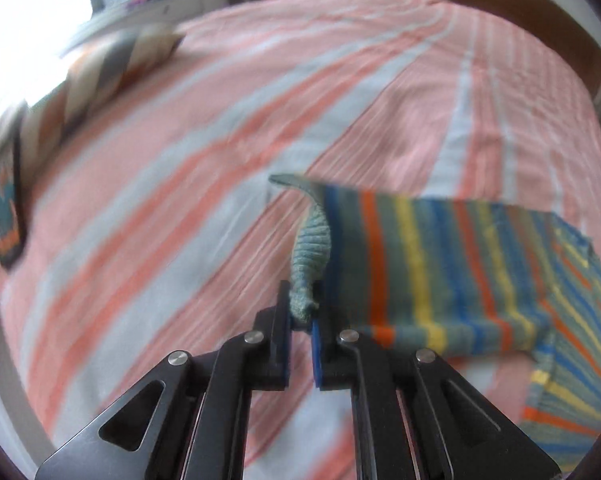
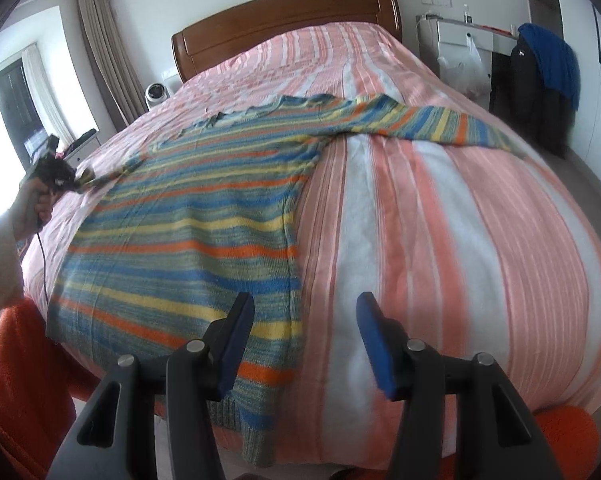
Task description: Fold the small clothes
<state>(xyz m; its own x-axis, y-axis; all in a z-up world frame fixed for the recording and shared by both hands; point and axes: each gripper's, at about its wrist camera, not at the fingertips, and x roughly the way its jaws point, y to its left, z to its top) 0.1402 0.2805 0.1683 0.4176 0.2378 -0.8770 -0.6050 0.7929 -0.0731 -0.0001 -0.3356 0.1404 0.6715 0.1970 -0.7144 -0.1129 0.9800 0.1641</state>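
Observation:
A knit sweater (image 2: 188,232) with blue, yellow, orange and grey-green stripes lies spread flat on the pink-and-white striped bedspread (image 2: 440,220). Its right sleeve (image 2: 432,124) stretches out toward the far right. In the left wrist view my left gripper (image 1: 302,312) is shut on the ribbed cuff (image 1: 310,256) of the other sleeve (image 1: 440,272), which is lifted a little. The same left gripper (image 2: 70,182) shows at the bed's left edge, held by a hand. My right gripper (image 2: 305,344) stands open above the sweater's near right hem corner, one finger over the knit and the other over the bedspread.
A wooden headboard (image 2: 284,20) closes the far end of the bed. A white round device (image 2: 156,94) stands beside it. A striped pillow (image 1: 112,72) and a printed garment (image 1: 6,208) lie at the bed's left side. Orange fabric (image 2: 20,380) is near the foot; dark clothes (image 2: 540,80) hang at the right.

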